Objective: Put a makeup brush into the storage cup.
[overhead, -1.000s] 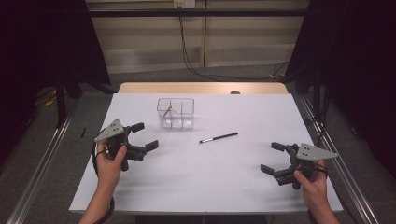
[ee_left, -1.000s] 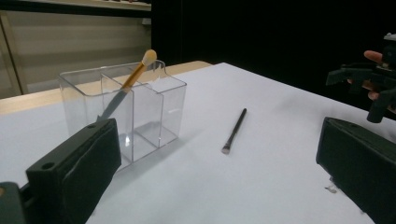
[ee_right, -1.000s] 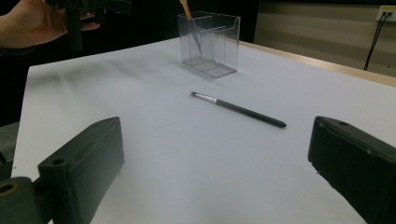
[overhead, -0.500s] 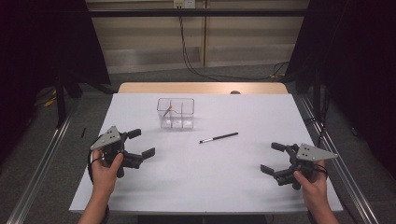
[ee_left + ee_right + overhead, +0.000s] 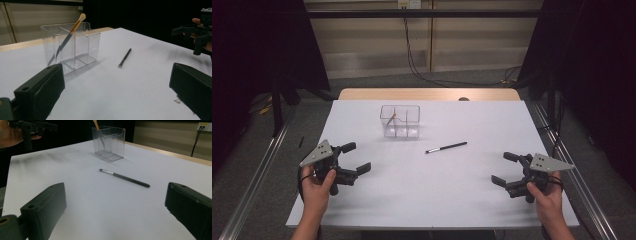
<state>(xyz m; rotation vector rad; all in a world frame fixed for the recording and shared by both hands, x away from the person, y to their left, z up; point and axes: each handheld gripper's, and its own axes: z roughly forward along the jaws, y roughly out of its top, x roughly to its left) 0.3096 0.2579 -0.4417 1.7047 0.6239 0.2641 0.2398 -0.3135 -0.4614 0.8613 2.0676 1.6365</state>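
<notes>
A clear plastic organizer [image 5: 400,121] with compartments stands toward the back of the white table [image 5: 432,200]. A makeup brush with an orange handle [image 5: 70,31] leans inside its left rear compartment. A thin black brush [image 5: 446,147] lies flat on the table, right of the organizer; in the right gripper view this black brush [image 5: 125,178] points its bristles left. My left gripper [image 5: 355,157] is open and empty at the front left. My right gripper [image 5: 503,168] is open and empty at the front right. Both are well apart from the black brush.
A wooden strip [image 5: 427,94] runs along the table's back edge. Metal rails [image 5: 257,175] flank both sides of the table. Cables [image 5: 417,65] hang against the back wall. Dark curtains stand left and right.
My left gripper has drifted down toward the front left corner of the table. The right gripper has stayed put. The brushes and organizer have not moved.
</notes>
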